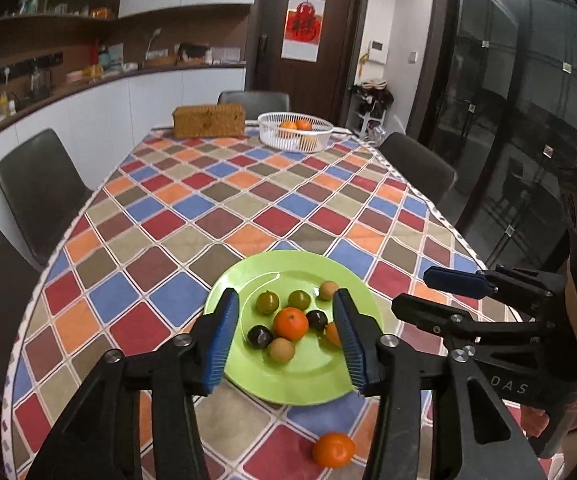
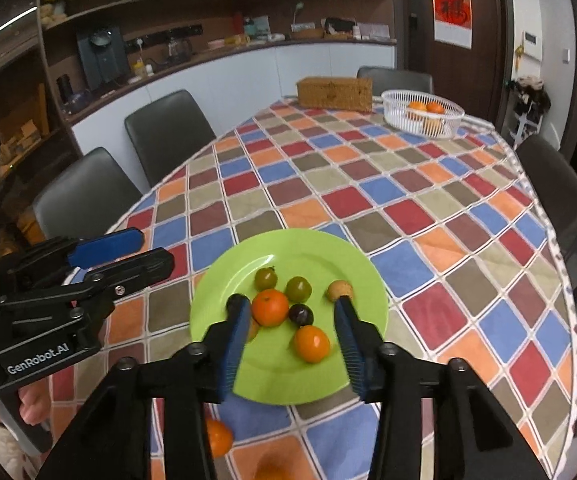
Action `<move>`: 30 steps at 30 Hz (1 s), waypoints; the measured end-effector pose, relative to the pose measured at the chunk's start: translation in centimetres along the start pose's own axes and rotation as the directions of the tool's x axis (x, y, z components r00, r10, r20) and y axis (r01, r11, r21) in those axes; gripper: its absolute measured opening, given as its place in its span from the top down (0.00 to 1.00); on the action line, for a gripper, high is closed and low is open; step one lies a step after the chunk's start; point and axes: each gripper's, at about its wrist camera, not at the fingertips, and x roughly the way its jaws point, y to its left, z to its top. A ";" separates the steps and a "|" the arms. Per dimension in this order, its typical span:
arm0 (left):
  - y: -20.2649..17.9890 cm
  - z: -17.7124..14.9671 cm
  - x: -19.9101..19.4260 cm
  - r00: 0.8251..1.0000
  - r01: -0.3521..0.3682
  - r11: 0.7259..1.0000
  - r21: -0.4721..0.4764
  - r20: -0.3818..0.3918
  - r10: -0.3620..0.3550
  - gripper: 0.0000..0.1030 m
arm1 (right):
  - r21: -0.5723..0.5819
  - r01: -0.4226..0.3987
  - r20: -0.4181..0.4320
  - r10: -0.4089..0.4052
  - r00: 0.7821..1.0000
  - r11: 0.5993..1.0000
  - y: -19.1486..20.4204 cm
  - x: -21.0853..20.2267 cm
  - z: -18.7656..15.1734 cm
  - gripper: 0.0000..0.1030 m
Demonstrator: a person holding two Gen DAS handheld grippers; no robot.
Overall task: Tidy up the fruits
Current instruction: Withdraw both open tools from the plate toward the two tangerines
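My right gripper (image 2: pixel 290 304) is open above the green plate (image 2: pixel 288 384), its fingers on both sides of an orange (image 2: pixel 270 307) and a dark plum (image 2: pixel 301 315). My left gripper (image 2: pixel 144 250) is beside the plate.

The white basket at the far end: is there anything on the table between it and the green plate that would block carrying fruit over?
Nothing visible does. Between the plate and the basket lies only bare tablecloth. The wicker box sits left of the basket, off that path.
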 end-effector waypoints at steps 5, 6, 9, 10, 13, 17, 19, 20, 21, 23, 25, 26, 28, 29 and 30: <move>-1.3 -1.5 -2.9 1.000 0.003 1.000 0.022 0.021 -0.004 0.44 | -0.009 0.004 0.036 -0.003 0.999 1.000 0.7 -3.0 -1.3 0.51; -1.5 -1.8 -3.4 1.000 0.008 1.000 0.024 0.025 -0.008 0.44 | -0.010 0.007 0.046 -0.006 0.999 1.000 0.9 -3.6 -1.6 0.49; -2.1 -2.8 -4.6 0.999 0.015 0.999 0.030 0.033 -0.016 0.42 | -0.019 0.017 0.072 -0.015 0.997 1.000 1.5 -5.3 -2.6 0.46; -2.3 -3.1 -5.0 0.999 0.018 0.999 0.033 0.036 -0.019 0.41 | -0.020 0.018 0.077 -0.016 0.997 1.000 1.6 -5.8 -2.9 0.46; -2.9 -4.1 -6.1 0.999 0.019 0.999 0.048 0.043 -0.022 0.40 | -0.022 0.020 0.087 -0.018 0.996 1.000 2.0 -6.8 -3.9 0.42; -3.5 -5.5 -7.1 0.998 0.008 0.997 0.074 0.055 -0.012 0.36 | -0.036 0.042 0.103 -0.038 0.994 0.998 2.3 -8.1 -5.4 0.41; -3.7 -6.1 -7.4 0.998 0.011 0.996 0.091 0.055 -0.016 0.36 | -0.044 0.055 0.106 -0.050 0.993 0.998 2.5 -8.5 -6.1 0.41; -3.9 -6.3 -7.4 0.998 0.010 0.995 0.099 0.055 -0.016 0.34 | -0.049 0.058 0.106 -0.053 0.993 0.997 2.6 -8.7 -6.5 0.41; -4.1 -6.6 -7.5 0.998 0.012 0.994 0.113 0.053 -0.018 0.33 | -0.056 0.060 0.106 -0.053 0.993 0.997 2.7 -8.9 -6.9 0.41; -4.3 -7.2 -7.5 0.998 0.033 0.991 0.128 0.044 -0.039 0.32 | -0.068 0.063 0.103 -0.056 0.993 0.996 2.9 -9.0 -7.5 0.41; -4.4 -7.7 -7.4 0.998 0.043 0.989 0.139 0.035 -0.048 0.32 | -0.083 0.055 0.107 -0.046 0.993 0.995 3.2 -9.2 -8.4 0.41; -4.5 -8.1 -7.3 0.998 0.044 0.988 0.148 0.031 -0.049 0.32 | -0.087 0.056 0.107 -0.046 0.993 0.995 3.3 -9.2 -8.6 0.41; -4.6 -8.6 -7.1 0.998 0.054 0.986 0.157 0.020 -0.058 0.32 | -0.092 0.056 0.107 -0.046 0.993 0.994 3.5 -9.1 -9.2 0.41; -4.6 -9.0 -6.9 0.998 0.061 0.985 0.163 0.013 -0.064 0.32 | -0.093 0.056 0.107 -0.046 0.993 0.994 3.6 -9.0 -9.5 0.41; -4.6 -9.2 -6.7 0.998 0.065 0.984 0.168 0.006 -0.066 0.32 | -0.094 0.059 0.103 -0.049 0.993 0.994 3.6 -8.9 -9.8 0.41</move>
